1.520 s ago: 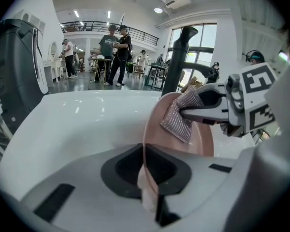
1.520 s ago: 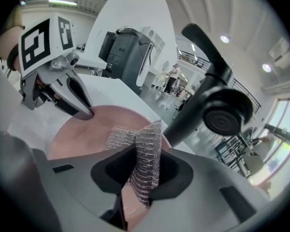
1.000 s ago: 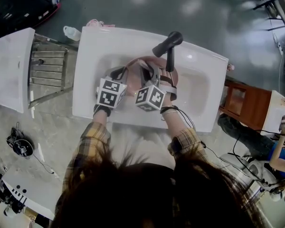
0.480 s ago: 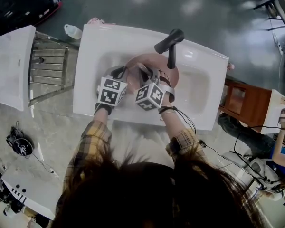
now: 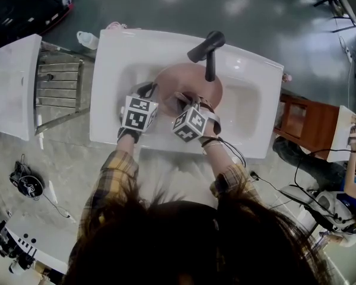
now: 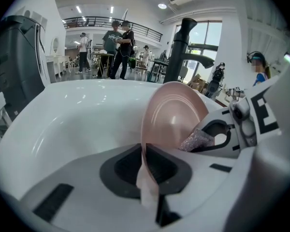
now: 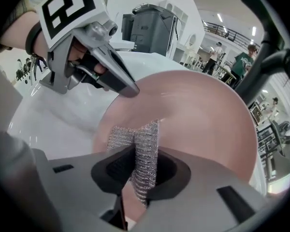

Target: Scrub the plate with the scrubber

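The left gripper [image 6: 142, 154] is clamped almost closed on the near-left rim of the pink plate [image 6: 173, 114], which stands tilted in the white sink [image 5: 115, 64]. Beside it, the right gripper [image 7: 139, 167] pinches the silver mesh scrubber [image 7: 144, 144] at the plate's face. The rim hold is thin and edge-on, so hard scrubbing could twist the plate loose or knock it against the basin. The black faucet [image 5: 207, 47] stands at the plate's far rim, crowding far strokes. The basin's right side offers more room.
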Available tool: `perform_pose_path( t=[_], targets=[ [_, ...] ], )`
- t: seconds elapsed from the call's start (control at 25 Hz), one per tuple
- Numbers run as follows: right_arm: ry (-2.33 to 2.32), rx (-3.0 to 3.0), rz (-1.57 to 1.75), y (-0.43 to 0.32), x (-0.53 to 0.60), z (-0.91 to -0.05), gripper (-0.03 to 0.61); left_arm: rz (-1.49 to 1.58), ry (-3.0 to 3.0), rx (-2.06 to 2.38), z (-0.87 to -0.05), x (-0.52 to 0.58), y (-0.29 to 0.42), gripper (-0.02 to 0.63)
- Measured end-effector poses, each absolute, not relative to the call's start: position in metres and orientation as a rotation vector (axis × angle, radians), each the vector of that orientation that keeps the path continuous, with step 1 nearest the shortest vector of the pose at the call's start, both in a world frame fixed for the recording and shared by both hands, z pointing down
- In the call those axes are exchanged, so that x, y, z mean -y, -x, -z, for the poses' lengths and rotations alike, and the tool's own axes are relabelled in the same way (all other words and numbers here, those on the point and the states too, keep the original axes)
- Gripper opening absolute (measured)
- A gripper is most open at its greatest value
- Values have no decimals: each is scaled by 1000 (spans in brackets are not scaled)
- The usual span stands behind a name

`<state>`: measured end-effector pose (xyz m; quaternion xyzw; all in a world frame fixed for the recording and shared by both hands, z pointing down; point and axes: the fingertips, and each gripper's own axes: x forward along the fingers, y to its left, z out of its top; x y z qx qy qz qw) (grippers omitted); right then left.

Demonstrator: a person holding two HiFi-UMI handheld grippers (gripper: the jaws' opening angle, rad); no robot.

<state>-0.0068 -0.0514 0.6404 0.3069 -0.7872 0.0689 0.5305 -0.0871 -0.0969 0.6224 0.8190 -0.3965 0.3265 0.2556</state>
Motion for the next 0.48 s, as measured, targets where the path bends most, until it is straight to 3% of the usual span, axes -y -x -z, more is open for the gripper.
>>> perform_pose_path(
  t=[0.48],
  targets=[
    [-766, 1816, -247, -48, 43, -640, 87, -967, -2254, 1058, -626, 94, 86, 28]
  ],
)
